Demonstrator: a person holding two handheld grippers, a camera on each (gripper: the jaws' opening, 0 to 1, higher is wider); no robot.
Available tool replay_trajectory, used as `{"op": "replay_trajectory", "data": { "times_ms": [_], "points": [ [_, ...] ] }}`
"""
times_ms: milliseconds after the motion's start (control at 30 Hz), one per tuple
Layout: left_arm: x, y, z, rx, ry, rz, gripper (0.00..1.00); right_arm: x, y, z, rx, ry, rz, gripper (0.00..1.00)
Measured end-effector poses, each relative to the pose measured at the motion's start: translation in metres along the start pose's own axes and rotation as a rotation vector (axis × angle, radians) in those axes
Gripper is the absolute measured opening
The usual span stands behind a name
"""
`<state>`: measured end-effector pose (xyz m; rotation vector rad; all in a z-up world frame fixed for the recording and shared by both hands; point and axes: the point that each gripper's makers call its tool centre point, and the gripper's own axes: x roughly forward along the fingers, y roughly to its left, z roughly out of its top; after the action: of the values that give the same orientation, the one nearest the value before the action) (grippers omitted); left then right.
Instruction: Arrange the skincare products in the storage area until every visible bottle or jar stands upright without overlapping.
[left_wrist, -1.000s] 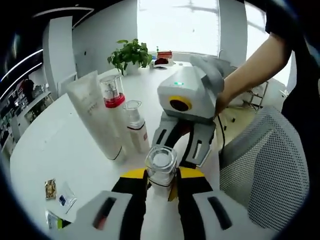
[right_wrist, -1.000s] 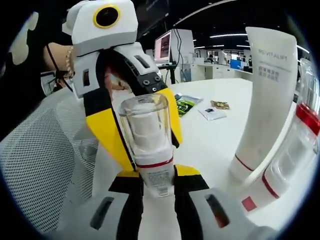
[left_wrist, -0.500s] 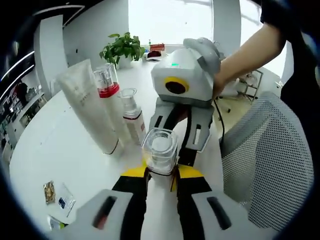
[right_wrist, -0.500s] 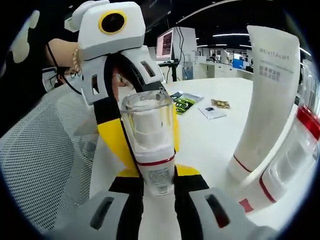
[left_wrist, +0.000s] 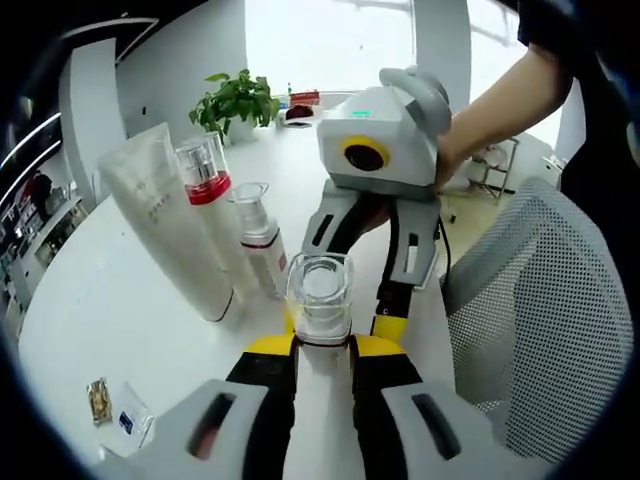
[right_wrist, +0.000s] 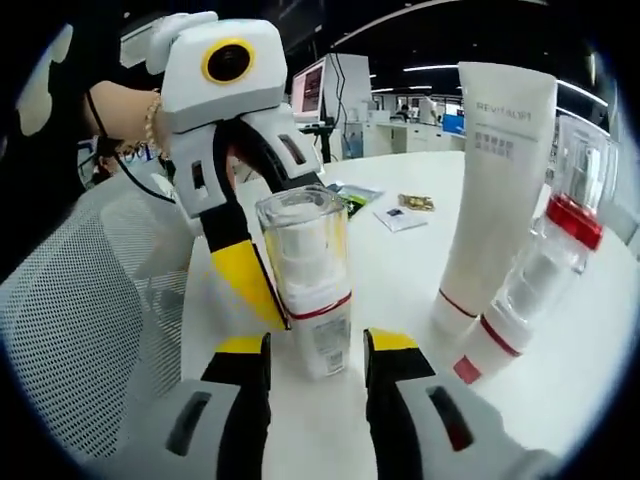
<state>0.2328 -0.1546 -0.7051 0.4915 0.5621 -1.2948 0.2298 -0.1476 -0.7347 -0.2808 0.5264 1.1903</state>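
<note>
Looking along my right tool (right_wrist: 315, 350), I see its jaws spread clear either side of the clear-capped pump bottle (right_wrist: 308, 290) standing upright on the white worktop (right_wrist: 400, 300). My left tool (left_wrist: 322, 345) grips that bottle, just beside the white tube (right_wrist: 495, 190) and red-collared bottle (right_wrist: 555, 240).

White round table (left_wrist: 120, 300). Grey mesh chair (left_wrist: 540, 300) beside it. Bright windows (left_wrist: 330, 40) behind potted plant (left_wrist: 235, 100) on far table edge. White walls. In right gripper view: dark ceiling with strip lights (right_wrist: 440, 68), desks, computer monitor (right_wrist: 308, 90).
</note>
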Motion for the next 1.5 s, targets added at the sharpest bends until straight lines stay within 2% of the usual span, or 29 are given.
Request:
{"op": "replay_trajectory", "data": {
  "times_ms": [400,600,1033,1333,1500],
  "points": [
    [0.009,0.009,0.007,0.02,-0.017,-0.022,0.14,-0.031,-0.004,-0.02,0.102,-0.007,-0.119,0.49],
    [0.016,0.022,0.009,0.04,-0.017,-0.023,0.14,-0.044,-0.01,-0.029,0.162,-0.012,-0.189,0.59],
    [0.025,0.044,0.017,0.052,-0.033,-0.023,0.14,-0.059,-0.012,-0.036,0.237,-0.032,-0.248,0.7],
    [0.031,0.052,0.022,0.055,-0.05,-0.021,0.14,-0.06,-0.013,-0.04,0.256,-0.033,-0.256,0.69],
    [0.034,0.053,0.025,0.053,-0.054,-0.02,0.14,-0.059,-0.011,-0.042,0.272,-0.037,-0.261,0.72]
  ]
}}
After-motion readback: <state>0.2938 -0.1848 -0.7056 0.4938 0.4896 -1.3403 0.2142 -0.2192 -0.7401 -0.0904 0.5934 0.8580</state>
